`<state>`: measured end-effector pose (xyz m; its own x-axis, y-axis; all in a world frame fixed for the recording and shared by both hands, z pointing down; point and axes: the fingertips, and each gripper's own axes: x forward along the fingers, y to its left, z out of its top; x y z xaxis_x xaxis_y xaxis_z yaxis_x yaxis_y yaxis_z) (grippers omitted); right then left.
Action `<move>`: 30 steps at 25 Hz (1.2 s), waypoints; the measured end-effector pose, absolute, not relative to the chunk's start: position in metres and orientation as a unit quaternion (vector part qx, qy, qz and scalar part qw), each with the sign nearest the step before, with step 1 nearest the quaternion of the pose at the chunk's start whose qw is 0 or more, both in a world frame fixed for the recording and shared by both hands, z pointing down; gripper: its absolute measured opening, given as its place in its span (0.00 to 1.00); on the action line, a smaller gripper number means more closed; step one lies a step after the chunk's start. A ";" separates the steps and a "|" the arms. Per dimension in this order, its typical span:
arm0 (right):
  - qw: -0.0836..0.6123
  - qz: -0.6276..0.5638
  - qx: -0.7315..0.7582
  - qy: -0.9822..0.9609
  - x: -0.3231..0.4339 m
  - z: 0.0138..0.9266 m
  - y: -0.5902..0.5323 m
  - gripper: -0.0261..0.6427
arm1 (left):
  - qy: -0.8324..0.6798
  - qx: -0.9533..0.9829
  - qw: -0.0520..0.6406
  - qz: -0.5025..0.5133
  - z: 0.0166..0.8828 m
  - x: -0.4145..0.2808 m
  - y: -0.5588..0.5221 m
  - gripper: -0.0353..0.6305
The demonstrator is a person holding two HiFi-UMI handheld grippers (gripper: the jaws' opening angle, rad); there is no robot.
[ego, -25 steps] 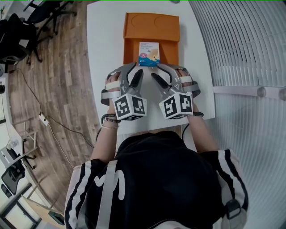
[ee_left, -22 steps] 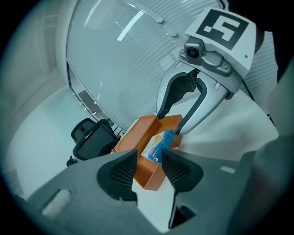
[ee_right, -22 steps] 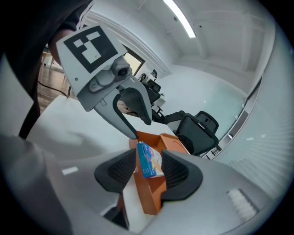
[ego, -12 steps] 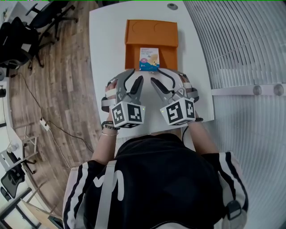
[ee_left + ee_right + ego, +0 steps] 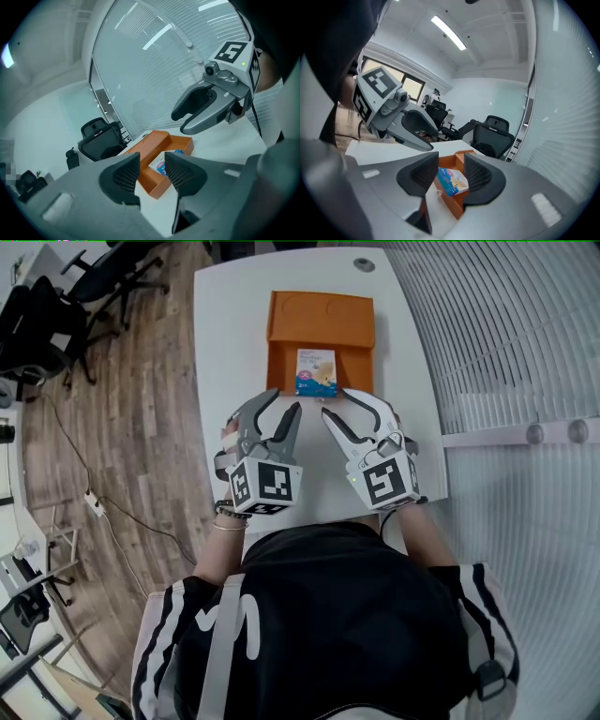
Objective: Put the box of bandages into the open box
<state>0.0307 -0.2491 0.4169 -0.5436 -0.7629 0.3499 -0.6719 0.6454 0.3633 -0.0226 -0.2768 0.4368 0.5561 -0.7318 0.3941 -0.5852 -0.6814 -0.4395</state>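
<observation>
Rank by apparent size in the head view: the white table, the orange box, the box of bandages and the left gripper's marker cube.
1. white table
2. orange box
3. left marker cube and box of bandages: the cube looks bigger, but it is nearer the camera, so I do not rank these two.

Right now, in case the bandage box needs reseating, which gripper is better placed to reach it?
Right gripper, marginally: both are open, but the bandage box shows centred between its jaws, and off-centre for the left gripper.

Matt orange box [image 5: 319,320], smooth white table [image 5: 225,352]
</observation>
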 end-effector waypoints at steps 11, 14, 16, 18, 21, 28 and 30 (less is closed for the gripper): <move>0.149 -0.060 0.426 -0.890 0.036 0.386 -0.250 0.28 | 0.398 -0.887 0.082 -0.220 0.415 -0.031 -0.273 0.31; 0.126 -0.048 0.431 -0.892 0.036 0.376 -0.250 0.27 | 0.403 -0.889 0.071 -0.204 0.410 -0.033 -0.273 0.31; 0.120 -0.055 0.434 -0.891 0.036 0.371 -0.251 0.26 | 0.405 -0.892 0.062 -0.192 0.405 -0.034 -0.273 0.31; 0.113 -0.060 0.437 -0.890 0.036 0.366 -0.250 0.22 | 0.407 -0.894 0.053 -0.178 0.399 -0.035 -0.273 0.31; 0.106 -0.064 0.440 -0.890 0.035 0.360 -0.249 0.20 | 0.409 -0.897 0.050 -0.162 0.390 -0.037 -0.273 0.31; 0.091 -0.052 0.451 -0.886 0.037 0.354 -0.245 0.14 | 0.414 -0.898 0.059 -0.140 0.374 -0.037 -0.269 0.24; 0.091 -0.049 0.455 -0.885 0.040 0.355 -0.245 0.12 | 0.415 -0.898 0.060 -0.134 0.371 -0.037 -0.268 0.24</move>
